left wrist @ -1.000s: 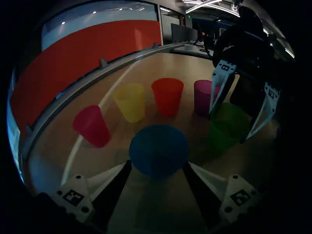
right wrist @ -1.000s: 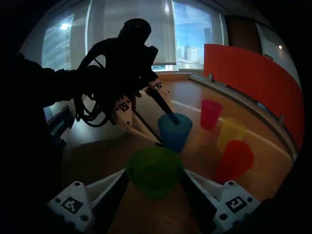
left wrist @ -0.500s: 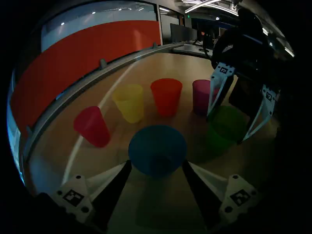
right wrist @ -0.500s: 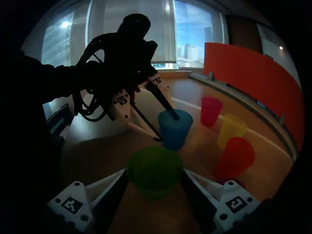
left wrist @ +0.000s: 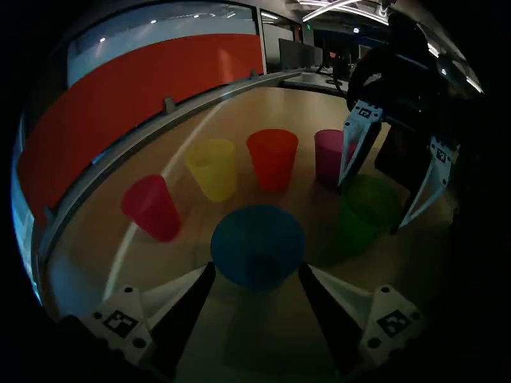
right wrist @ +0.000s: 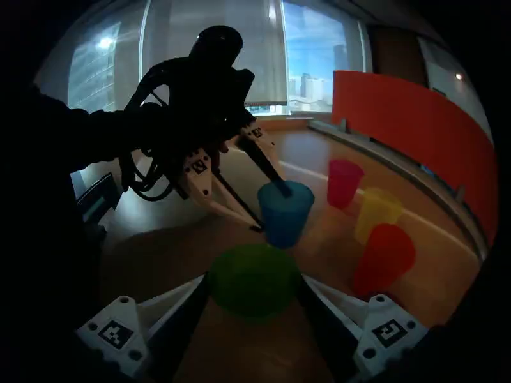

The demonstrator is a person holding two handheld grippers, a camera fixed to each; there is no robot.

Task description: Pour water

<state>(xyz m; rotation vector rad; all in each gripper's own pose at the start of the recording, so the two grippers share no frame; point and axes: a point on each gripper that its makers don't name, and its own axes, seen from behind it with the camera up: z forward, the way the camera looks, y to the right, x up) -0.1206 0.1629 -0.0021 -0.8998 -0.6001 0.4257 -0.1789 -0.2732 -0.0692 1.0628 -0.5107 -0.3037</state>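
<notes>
Blue cup, green cup — yellow cup, orange cup, magenta cup.

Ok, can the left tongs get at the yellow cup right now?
Probably not yet: the left tongs grip the blue cup, so they are full. The table between it and the yellow cup looks free.

Left hand-held gripper clamps blue cup; right hand-held gripper clamps green cup.

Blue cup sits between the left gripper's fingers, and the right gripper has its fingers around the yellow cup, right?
No: the right gripper has its fingers around the green cup, as the right gripper view shows. The blue cup does sit between the fingers of the left gripper.
</notes>
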